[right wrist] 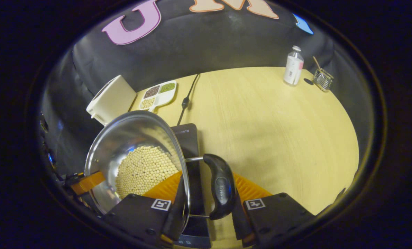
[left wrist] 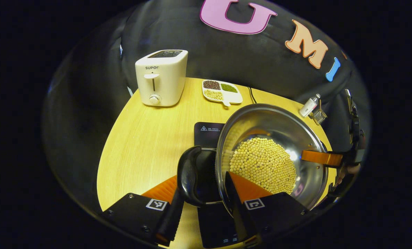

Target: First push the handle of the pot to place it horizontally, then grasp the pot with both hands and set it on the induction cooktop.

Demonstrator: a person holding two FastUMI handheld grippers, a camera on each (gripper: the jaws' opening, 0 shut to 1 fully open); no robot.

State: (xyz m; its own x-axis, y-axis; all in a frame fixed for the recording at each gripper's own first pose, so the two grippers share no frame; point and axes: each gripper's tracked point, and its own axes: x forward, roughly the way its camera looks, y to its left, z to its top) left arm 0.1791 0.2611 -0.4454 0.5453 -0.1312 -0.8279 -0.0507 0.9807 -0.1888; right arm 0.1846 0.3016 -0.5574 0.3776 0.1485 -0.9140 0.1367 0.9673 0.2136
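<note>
A steel pot [left wrist: 278, 121] holding pale beans [left wrist: 264, 164] sits over the black induction cooktop [left wrist: 207, 133]; I cannot tell whether its bottom touches. My left gripper [left wrist: 204, 183] is shut across the rim and the black side handle [left wrist: 188, 176], one finger inside the pot and one outside. In the right gripper view, my right gripper [right wrist: 209, 180] is shut the same way on the pot [right wrist: 122, 135] at its other black handle [right wrist: 221, 186], with the cooktop [right wrist: 188, 138] beneath. A finger of each gripper shows at the far rim in the other's view.
A white toaster [left wrist: 161, 77] and a divided dish of beans [left wrist: 222, 91] stand at the back of the wooden table [right wrist: 278, 138]. A power cord [right wrist: 186, 98] runs back from the cooktop. A small bottle [right wrist: 293, 65] and a wire holder [right wrist: 322, 79] stand far right.
</note>
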